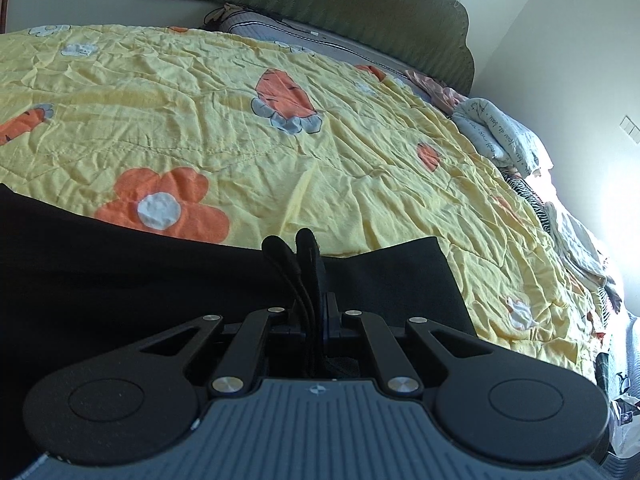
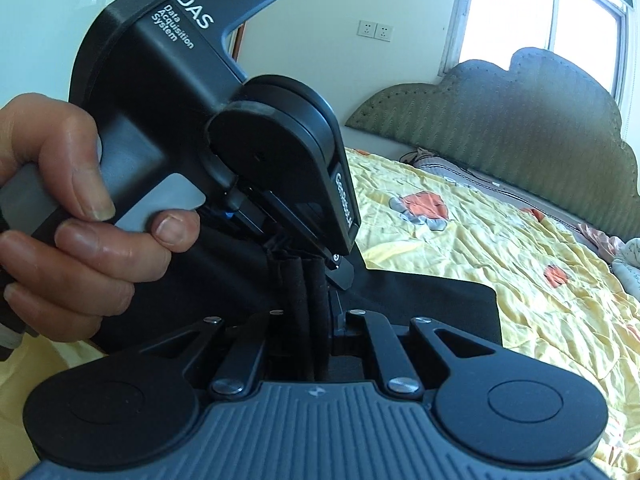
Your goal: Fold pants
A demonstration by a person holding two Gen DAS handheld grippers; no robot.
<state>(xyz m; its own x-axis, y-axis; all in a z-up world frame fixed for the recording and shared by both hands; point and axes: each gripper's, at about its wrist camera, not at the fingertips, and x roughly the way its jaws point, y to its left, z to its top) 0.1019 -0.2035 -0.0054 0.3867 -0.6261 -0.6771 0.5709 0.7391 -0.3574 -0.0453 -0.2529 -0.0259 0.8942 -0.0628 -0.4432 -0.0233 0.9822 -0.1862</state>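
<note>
Black pants [image 1: 120,264] lie on a yellow flowered quilt [image 1: 280,140]. My left gripper [image 1: 308,280] is shut on a bunched edge of the pants, with folds sticking up between the fingers. My right gripper [image 2: 316,292] is also shut on a bunched edge of the pants [image 2: 420,304]. In the right wrist view the left gripper's body [image 2: 192,100] sits close in front, held by a hand [image 2: 68,220], its fingertips [image 2: 340,272] right beside my right fingers. The pants spread flat to the right [image 2: 440,304].
A green padded headboard [image 2: 520,120] stands at the far end of the bed. Pillows and folded bedding [image 1: 500,136] lie along the bed's right side. A window [image 2: 552,12] is behind the headboard.
</note>
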